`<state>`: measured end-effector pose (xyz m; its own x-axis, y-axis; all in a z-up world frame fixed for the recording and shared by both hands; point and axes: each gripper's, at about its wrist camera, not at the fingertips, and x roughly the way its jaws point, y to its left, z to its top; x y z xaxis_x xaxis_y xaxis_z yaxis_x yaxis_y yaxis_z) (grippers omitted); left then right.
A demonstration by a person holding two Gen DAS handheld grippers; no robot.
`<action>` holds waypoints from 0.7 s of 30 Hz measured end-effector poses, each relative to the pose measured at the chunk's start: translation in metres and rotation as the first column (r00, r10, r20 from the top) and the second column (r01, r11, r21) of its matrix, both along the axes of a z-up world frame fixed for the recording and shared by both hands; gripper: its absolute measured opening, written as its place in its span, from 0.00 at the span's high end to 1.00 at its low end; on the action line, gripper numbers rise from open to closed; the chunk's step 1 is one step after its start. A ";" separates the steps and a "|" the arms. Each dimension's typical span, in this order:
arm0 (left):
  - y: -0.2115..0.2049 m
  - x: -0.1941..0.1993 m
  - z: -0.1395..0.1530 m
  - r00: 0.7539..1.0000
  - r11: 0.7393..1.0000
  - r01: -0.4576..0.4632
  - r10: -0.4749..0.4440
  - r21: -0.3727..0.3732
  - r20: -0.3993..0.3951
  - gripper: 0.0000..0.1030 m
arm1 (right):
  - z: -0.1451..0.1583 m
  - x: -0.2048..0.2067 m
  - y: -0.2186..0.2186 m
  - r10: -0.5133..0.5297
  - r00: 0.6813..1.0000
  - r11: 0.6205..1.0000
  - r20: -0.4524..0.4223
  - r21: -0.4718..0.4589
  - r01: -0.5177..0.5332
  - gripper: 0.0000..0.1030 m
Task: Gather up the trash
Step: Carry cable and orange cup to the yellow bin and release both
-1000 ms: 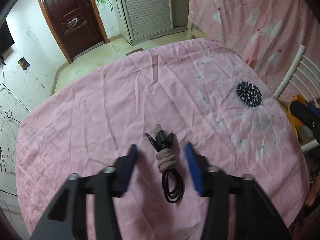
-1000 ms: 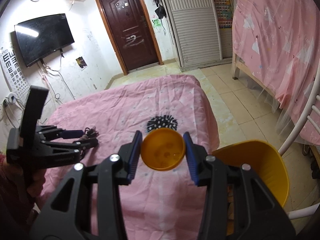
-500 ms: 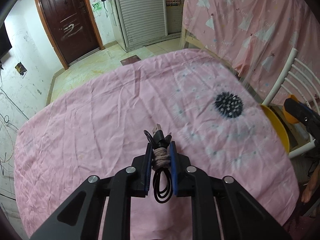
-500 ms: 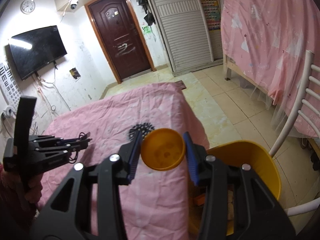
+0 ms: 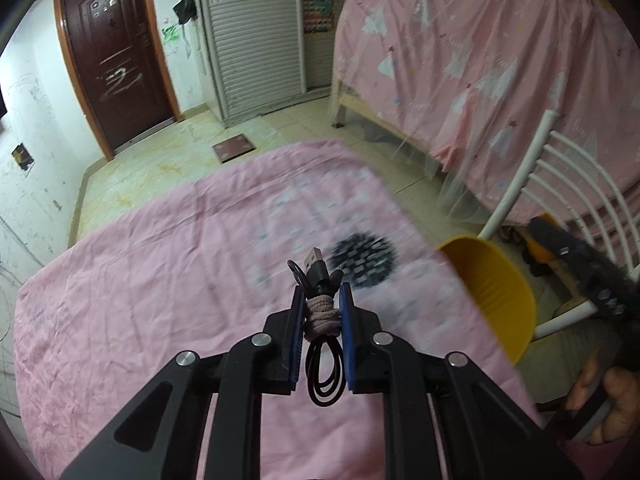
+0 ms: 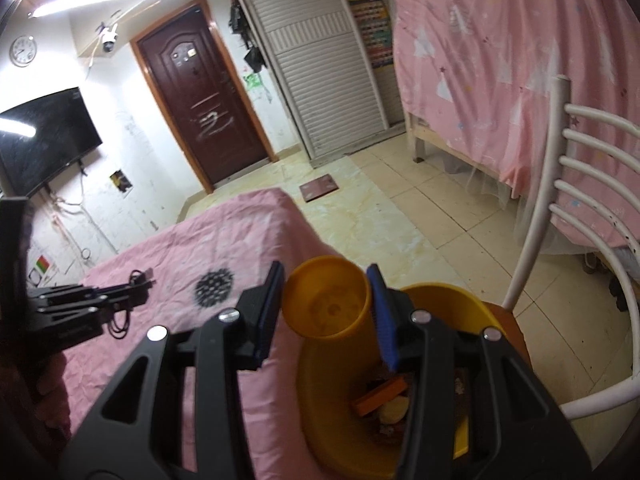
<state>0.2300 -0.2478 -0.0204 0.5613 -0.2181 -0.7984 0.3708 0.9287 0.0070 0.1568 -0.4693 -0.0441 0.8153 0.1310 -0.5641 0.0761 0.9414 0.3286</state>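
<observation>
My left gripper (image 5: 320, 300) is shut on a coiled black USB cable (image 5: 323, 356) tied with a tan band, held above the pink tablecloth (image 5: 140, 300). It also shows in the right wrist view (image 6: 136, 284). My right gripper (image 6: 326, 280) is shut on an orange cup (image 6: 326, 300), held over the yellow bin (image 6: 340, 412), which holds scraps. The bin also shows in the left wrist view (image 5: 496, 292), beside the table's right edge.
A white slatted chair (image 6: 576, 216) holds the bin. A bed with a pink curtain (image 5: 480, 60) stands at the right. A black dotted print (image 5: 364, 258) marks the cloth. A dark door (image 6: 204, 104) and a wall TV (image 6: 44, 136) are beyond.
My left gripper closed on the cable and lifted it toward the bin. My right gripper carried the orange cup from over the table to above the yellow bin.
</observation>
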 end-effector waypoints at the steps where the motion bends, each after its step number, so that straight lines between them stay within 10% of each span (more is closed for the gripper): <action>1: -0.005 -0.001 0.003 1.000 1.000 0.008 -0.008 -0.007 0.005 0.91 | -0.001 0.000 -0.002 -0.008 1.000 1.000 -0.002 -0.002 0.008 0.61; 7: -0.037 -0.008 0.015 0.998 0.996 0.061 -0.060 -0.068 0.016 0.91 | -0.011 0.003 -0.020 -0.049 0.998 0.999 -0.024 0.005 0.049 0.61; 11: -0.055 -0.012 0.018 0.996 0.991 0.093 -0.092 -0.101 0.015 0.91 | -0.013 0.003 -0.027 -0.073 0.997 0.997 -0.035 0.004 0.073 0.38; 21: -0.095 -0.021 0.009 0.982 0.964 0.185 -0.189 -0.191 -0.004 0.91 | -0.008 -0.018 -0.059 -0.205 0.979 0.978 0.017 0.048 0.204 0.38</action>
<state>0.2086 -0.3428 -0.0116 0.4785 -0.4659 -0.7443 0.5362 0.8263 -0.1725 0.1392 -0.5285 -0.0520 0.8393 -0.0142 -0.5435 0.2577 0.8906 0.3747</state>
